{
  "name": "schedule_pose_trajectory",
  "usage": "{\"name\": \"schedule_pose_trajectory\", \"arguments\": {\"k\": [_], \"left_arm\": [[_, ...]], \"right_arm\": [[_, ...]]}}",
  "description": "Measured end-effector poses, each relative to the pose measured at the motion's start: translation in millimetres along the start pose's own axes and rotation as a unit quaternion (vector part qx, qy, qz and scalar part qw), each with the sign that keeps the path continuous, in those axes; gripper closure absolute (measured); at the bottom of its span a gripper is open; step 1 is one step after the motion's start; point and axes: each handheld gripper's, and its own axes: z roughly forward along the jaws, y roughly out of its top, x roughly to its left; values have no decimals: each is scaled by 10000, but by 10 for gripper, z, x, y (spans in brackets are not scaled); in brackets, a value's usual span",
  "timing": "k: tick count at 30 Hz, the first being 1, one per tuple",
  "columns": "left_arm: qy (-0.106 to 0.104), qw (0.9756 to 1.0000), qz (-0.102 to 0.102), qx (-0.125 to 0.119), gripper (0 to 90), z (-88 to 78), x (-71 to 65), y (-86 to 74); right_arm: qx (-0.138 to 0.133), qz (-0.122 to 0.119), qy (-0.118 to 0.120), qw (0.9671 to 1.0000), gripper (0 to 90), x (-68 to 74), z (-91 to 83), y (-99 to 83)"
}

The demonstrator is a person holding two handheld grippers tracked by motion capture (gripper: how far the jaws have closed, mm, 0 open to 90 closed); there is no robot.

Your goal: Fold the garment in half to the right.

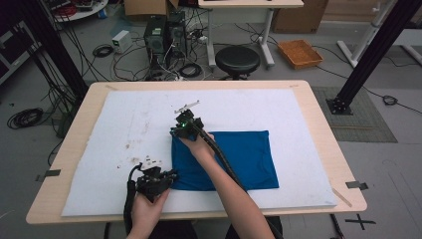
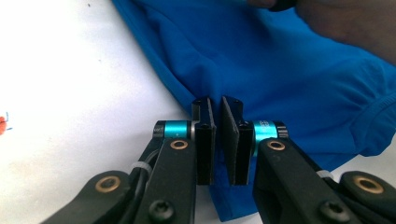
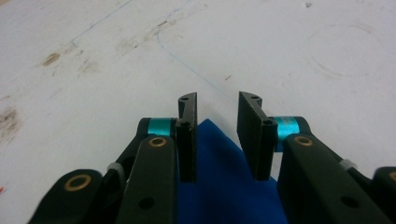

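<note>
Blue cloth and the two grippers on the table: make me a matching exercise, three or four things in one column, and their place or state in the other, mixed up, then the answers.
Column one:
1. blue cloth
2. left gripper
3. right gripper
4. black stool

Column two:
A. jaws apart, over a corner of the cloth
B. on the floor beyond the far edge of the table
C. lies folded flat on the white mat
D. jaws nearly together at the cloth's near left edge

Pairs: 1-C, 2-D, 3-A, 4-B
</note>
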Motion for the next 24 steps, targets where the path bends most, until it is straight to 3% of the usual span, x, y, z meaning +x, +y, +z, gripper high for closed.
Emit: {"name": "schedule_pose_trajectory", "arguments": {"k": [5,11,14,19,24], "left_arm": [[6,10000,4,5,836,0,0,1],[8,10000,11,20,836,-3,-2,3],[4,10000,16,21,836,-7,-1,5],[-45,9999,76,-52,843,-49,-29,26],[-135,9991,309,-241,846,-139,-130,105]], "right_arm": [[178,-114,-86,9997,722,42,121,2],[305,-470,-272,9981,866,95,171,15],[328,-605,-327,9971,880,107,160,21],[174,-575,-245,9979,882,91,28,74],[-141,-503,-6,9986,881,19,-245,151]]}}
